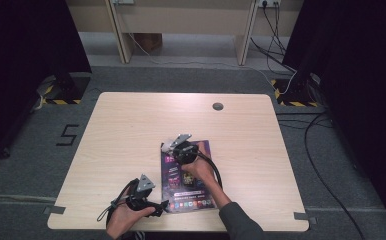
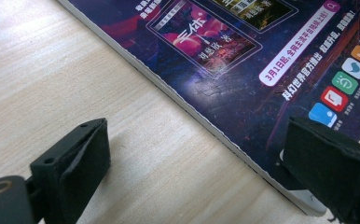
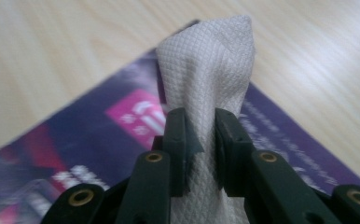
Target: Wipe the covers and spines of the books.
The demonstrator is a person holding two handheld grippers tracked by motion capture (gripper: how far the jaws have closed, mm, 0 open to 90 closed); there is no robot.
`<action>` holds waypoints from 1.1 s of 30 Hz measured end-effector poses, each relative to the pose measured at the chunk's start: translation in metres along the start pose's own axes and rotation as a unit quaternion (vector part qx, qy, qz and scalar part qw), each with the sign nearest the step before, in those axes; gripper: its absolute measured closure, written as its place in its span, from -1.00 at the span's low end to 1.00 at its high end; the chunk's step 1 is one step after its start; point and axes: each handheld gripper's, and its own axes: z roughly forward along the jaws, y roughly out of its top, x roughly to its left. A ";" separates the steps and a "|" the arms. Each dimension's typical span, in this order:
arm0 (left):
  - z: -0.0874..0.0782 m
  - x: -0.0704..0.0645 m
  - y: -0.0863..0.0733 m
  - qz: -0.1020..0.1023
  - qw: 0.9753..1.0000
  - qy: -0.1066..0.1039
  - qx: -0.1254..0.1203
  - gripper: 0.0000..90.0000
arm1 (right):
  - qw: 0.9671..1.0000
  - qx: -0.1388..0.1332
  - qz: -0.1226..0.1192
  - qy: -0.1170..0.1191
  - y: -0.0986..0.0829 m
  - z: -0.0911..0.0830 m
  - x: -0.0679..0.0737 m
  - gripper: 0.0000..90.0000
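A purple-covered book [image 1: 187, 181] lies flat on the wooden table [image 1: 131, 125], near its front edge. My right gripper [image 1: 173, 146] rests over the book's far left corner, shut on a white quilted paper towel [image 1: 168, 145]. In the right gripper view the towel [image 3: 206, 70] stands pinched between the jaws of my right gripper [image 3: 201, 140], above the cover [image 3: 99, 135]. My left gripper [image 1: 159, 208] sits at the book's near left corner. My left gripper [image 2: 201, 168] is open in its own view and straddles the edge of the book [image 2: 243, 60], one jaw over the wood and one over the cover.
A round cable hole [image 1: 218, 106] sits near the table's far edge. Bare wood lies left, right and beyond the book. Cables [image 1: 321, 165] trail on the grey floor at right, and a "5" mark [image 1: 67, 135] is on the floor at left.
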 end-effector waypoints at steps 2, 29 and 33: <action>0.000 0.000 0.000 0.000 1.000 0.000 0.000 -0.86 | 1.000 -0.005 -0.014 0.015 0.001 0.000 0.011 0.70; 0.000 -0.001 0.000 0.000 1.000 0.003 -0.001 -0.86 | 0.998 -0.009 0.050 -0.024 -0.069 -0.050 -0.049 0.68; 0.000 -0.001 0.000 0.001 1.000 0.003 -0.001 -0.86 | 0.997 -0.011 0.066 -0.030 -0.078 -0.056 -0.057 0.68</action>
